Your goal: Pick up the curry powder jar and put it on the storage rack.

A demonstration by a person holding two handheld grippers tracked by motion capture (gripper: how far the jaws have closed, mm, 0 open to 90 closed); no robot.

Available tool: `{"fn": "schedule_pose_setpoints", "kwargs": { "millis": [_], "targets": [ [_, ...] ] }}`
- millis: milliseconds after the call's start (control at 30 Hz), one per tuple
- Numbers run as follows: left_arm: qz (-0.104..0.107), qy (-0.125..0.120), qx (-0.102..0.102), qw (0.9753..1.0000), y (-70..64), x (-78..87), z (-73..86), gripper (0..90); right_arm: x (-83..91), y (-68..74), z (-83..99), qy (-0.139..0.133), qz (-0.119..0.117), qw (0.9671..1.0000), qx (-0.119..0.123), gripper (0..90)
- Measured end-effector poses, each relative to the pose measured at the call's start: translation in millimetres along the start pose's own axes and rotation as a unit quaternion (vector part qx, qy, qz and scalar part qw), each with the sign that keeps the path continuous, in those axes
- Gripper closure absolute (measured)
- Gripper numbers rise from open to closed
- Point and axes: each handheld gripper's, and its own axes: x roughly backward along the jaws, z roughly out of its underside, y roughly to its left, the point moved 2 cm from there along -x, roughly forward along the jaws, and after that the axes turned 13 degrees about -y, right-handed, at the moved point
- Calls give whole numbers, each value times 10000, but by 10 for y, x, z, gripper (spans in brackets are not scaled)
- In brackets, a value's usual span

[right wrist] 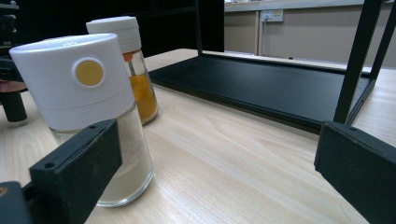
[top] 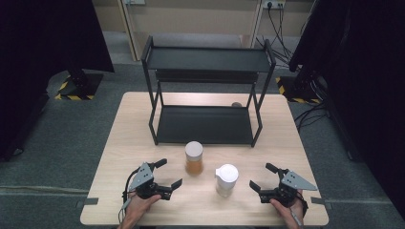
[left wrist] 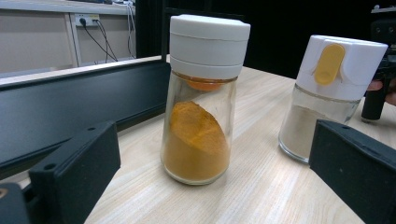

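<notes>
Wooden surface (top: 143,138) holds two jars (top: 194,158) before a rack (top: 205,90); both grippers' (top: 165,179) jaws gape, approaching, next closing on one each.

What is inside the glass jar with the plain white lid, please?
The glass jar with the plain white lid holds orange-yellow powder, heaped on a slant and filling roughly its lower half. Whatever sits within the opaque lid is hidden.

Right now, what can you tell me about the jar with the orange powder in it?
The spice jar with orange powder is clear glass with a tall white plastic cap. It stands upright on the wooden table, about half full, the powder sloping to one side. It sits in front of the black shelf rack, untouched.
</notes>
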Motion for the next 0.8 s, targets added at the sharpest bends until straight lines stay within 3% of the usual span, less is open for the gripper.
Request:
{"fn": "schedule_pose_setpoints", "kwargs": {
  "millis": [800],
  "targets": [
    [-2,-4,4,10000,0,-1,1,16,9,0,7,-46,16,10000,-1,12]
  ]
}}
